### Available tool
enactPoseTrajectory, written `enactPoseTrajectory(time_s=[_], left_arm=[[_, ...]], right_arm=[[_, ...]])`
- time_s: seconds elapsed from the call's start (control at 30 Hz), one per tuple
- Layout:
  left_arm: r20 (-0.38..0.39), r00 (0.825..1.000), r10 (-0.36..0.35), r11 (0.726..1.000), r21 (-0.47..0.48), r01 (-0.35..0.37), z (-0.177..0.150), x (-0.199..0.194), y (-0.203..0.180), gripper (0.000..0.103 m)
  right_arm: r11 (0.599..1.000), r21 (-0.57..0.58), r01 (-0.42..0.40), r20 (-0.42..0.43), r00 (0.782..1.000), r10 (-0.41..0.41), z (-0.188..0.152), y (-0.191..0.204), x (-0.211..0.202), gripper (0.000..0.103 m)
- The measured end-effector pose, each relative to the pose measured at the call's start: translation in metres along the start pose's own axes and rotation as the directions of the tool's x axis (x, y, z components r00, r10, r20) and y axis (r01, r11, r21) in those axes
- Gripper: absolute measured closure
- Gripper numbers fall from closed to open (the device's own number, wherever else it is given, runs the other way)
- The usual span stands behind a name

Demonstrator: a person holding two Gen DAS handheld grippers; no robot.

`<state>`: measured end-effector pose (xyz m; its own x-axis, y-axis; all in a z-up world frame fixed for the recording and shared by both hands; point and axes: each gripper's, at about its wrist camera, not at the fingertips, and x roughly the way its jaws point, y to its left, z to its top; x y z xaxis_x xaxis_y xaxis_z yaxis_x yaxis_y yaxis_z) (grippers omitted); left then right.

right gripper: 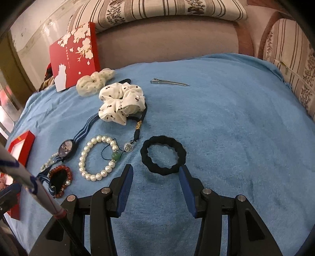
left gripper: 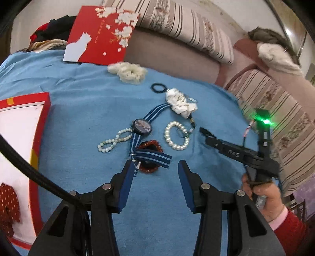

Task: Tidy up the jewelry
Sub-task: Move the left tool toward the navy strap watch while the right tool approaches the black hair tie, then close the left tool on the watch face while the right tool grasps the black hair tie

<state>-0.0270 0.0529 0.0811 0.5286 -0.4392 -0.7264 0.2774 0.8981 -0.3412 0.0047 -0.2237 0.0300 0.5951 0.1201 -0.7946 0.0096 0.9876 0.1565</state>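
My left gripper (left gripper: 156, 165) is open, low over the blue cloth. Just ahead of its tips lie a folded striped watch strap (left gripper: 154, 157) and a red bead bracelet (left gripper: 150, 144); nothing is gripped. The watch face (left gripper: 142, 127), a small pearl string (left gripper: 114, 140) and a large pearl bracelet (left gripper: 177, 135) lie beyond. My right gripper (right gripper: 156, 169) is open too. A thick black hair tie (right gripper: 163, 155) lies right in front of its tips, its near edge between them. The right gripper (left gripper: 205, 132) also shows in the left wrist view, in a person's hand (left gripper: 265, 197).
An open red box (left gripper: 23, 137) lies at the left and a red lid with flowers (right gripper: 74, 55) leans at the back. A dotted white scrunchie (right gripper: 122, 102), a cream scrunchie (right gripper: 94, 80), a thin black tie (left gripper: 158, 87) and a metal hair clip (right gripper: 169, 82) lie further back. Striped cushions (right gripper: 167, 9) border the cloth.
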Motion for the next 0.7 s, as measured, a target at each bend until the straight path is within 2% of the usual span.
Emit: enactPoseTrajectory(time_s=[0.17, 0.27, 0.4, 0.5, 0.57, 0.63, 0.67, 0.7], left_arm=[[-0.006, 1.0, 0.021, 1.0, -0.022, -0.021, 0.026, 0.015, 0.002, 0.058], [-0.014, 0.998, 0.06, 0.998, 0.007, -0.06, 0.047, 0.035, 0.001, 0.058], [-0.098, 0.992, 0.083, 0.994, 0.077, -0.076, 0.065, 0.076, -0.003, 0.058], [-0.168, 0.978, 0.121, 0.985, 0.143, -0.098, 0.069, 0.108, -0.006, 0.058], [-0.183, 0.972, 0.15, 0.977, 0.177, -0.118, 0.067, 0.119, -0.007, 0.058], [-0.172, 0.969, 0.176, 0.967, 0.215, -0.137, 0.065, 0.123, -0.011, 0.058], [-0.167, 0.968, 0.19, 0.962, 0.231, -0.149, 0.063, 0.123, -0.013, 0.058], [-0.162, 0.966, 0.199, 0.959, 0.236, -0.158, 0.063, 0.123, -0.014, 0.066]], right_arm=[[0.999, 0.046, -0.023, -0.015, 1.0, 0.024, 0.001, -0.009, 0.007, 0.054], [0.998, 0.059, -0.025, -0.03, 0.999, 0.027, -0.001, -0.013, 0.013, 0.057], [0.998, 0.056, -0.033, -0.024, 0.999, 0.035, 0.001, -0.013, 0.015, 0.057], [0.998, 0.055, -0.038, -0.018, 0.999, 0.039, 0.001, -0.015, 0.016, 0.057], [0.998, 0.052, -0.042, -0.015, 0.999, 0.042, 0.002, -0.016, 0.017, 0.057], [0.998, 0.049, -0.042, -0.013, 0.999, 0.042, 0.004, -0.016, 0.018, 0.06], [0.998, 0.05, -0.043, -0.012, 0.999, 0.043, 0.004, -0.016, 0.018, 0.065], [0.997, 0.054, -0.048, -0.011, 0.999, 0.048, 0.005, -0.017, 0.018, 0.075]])
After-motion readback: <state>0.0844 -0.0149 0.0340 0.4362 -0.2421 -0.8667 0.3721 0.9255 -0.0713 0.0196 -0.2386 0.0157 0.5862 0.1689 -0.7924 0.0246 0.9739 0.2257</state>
